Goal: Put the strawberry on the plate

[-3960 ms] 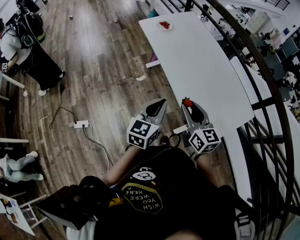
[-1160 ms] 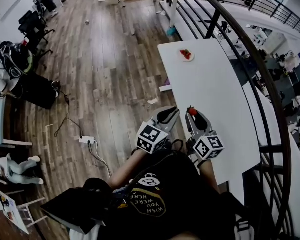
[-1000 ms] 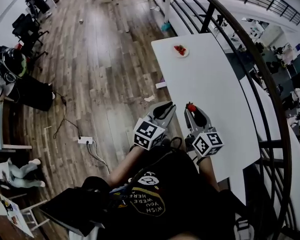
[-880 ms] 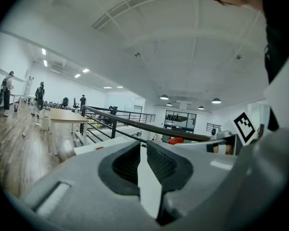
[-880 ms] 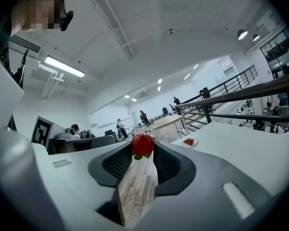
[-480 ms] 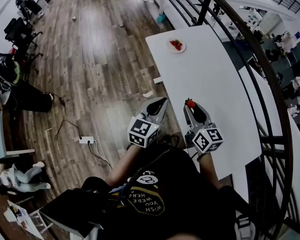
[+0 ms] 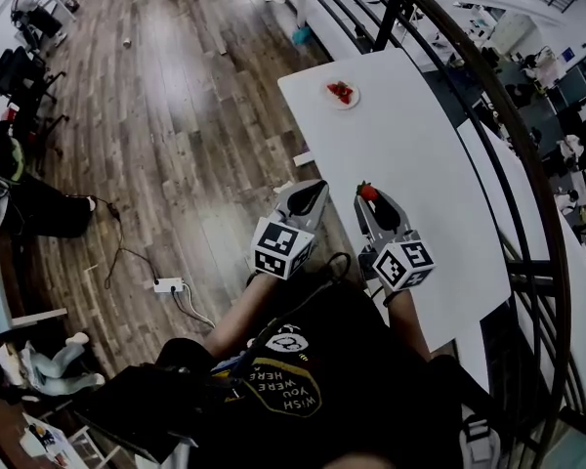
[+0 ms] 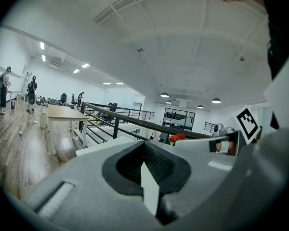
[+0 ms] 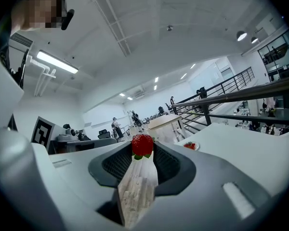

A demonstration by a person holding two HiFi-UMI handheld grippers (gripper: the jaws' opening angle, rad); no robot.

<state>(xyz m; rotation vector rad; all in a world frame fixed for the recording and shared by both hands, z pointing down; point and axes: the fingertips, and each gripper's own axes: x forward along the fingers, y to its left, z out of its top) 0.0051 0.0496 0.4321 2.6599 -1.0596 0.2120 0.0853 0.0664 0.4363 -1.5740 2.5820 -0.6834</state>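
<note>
wooden floor point(image 7: 166, 135): fills the left half of the head view; a white power strip point(image 7: 168, 285) with its cable lies at lower left.
left hand-held gripper point(image 7: 313, 190): centre of frame, over the floor just beside the table's left edge; jaws clenched together, nothing between them.
plate point(image 7: 329, 99): small, white, upper centre, near the table's far end; red fruit lies on it.
strawberry point(image 7: 367, 191): grasped at the jaw tips of the right hand-held gripper point(image 7: 369, 200), green leaves toward the jaws; centre of frame, over the table's near-left part, well apart from the plate.
table point(image 7: 420, 174): long, white, right of centre.
railing point(image 7: 513, 154): dark, curving down the right side.
</note>
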